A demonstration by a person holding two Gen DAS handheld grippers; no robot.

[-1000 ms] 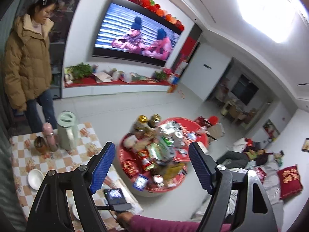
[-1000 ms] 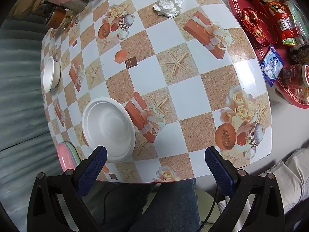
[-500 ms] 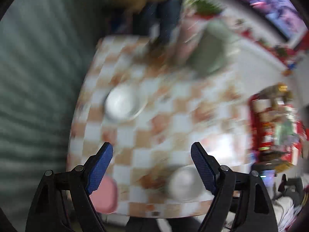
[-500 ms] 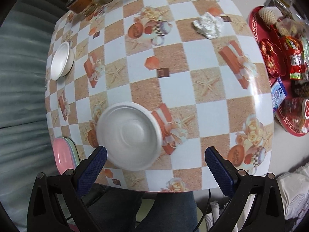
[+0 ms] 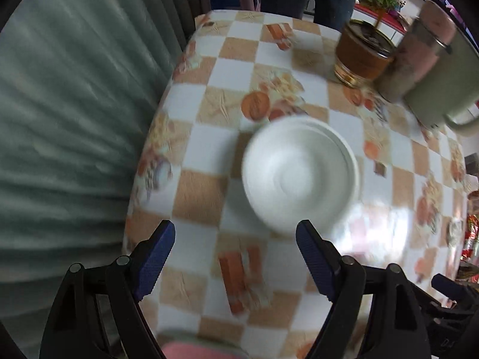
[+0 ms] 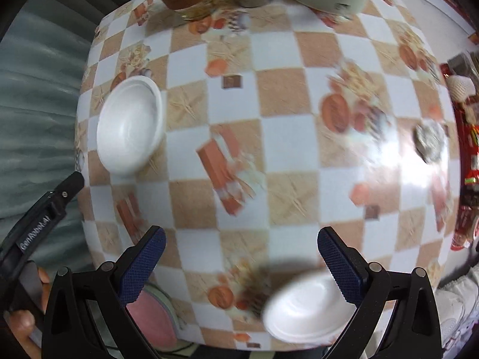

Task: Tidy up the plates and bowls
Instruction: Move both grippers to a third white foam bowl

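Both claws hover over a counter [image 6: 287, 149] covered in a checked orange-and-white cloth with printed gift boxes and starfish, and both frames are smeared by motion blur.

The left claw [image 5: 236, 257] is spread wide with nothing between its blue pads. Just beyond its tips sits a white bowl [image 5: 301, 173], upright, close to the counter's left edge; the right pad [image 5: 314, 263] lies nearest the bowl's near rim, but whether it touches is unclear. In the right wrist view the same bowl [image 6: 131, 125] shows at the left edge of the counter, and the body of the left claw [image 6: 45, 209] comes in from the lower left, gripped by a hand [image 6: 22, 317].

The right claw [image 6: 242, 266] is also wide open and empty. A second white bowl [image 6: 308, 311] lies at the counter's near edge, just beside the inner face of the right pad [image 6: 341, 269] — contact cannot be judged through the blur. A stack of plates, pink on top [image 6: 155, 317], sits at the near left corner behind the left pad [image 6: 140, 266].

Along the far edge stand a brown glass jar [image 5: 362, 56], a pink flask [image 5: 419, 51] and a pale green jug [image 5: 443, 80], close together.
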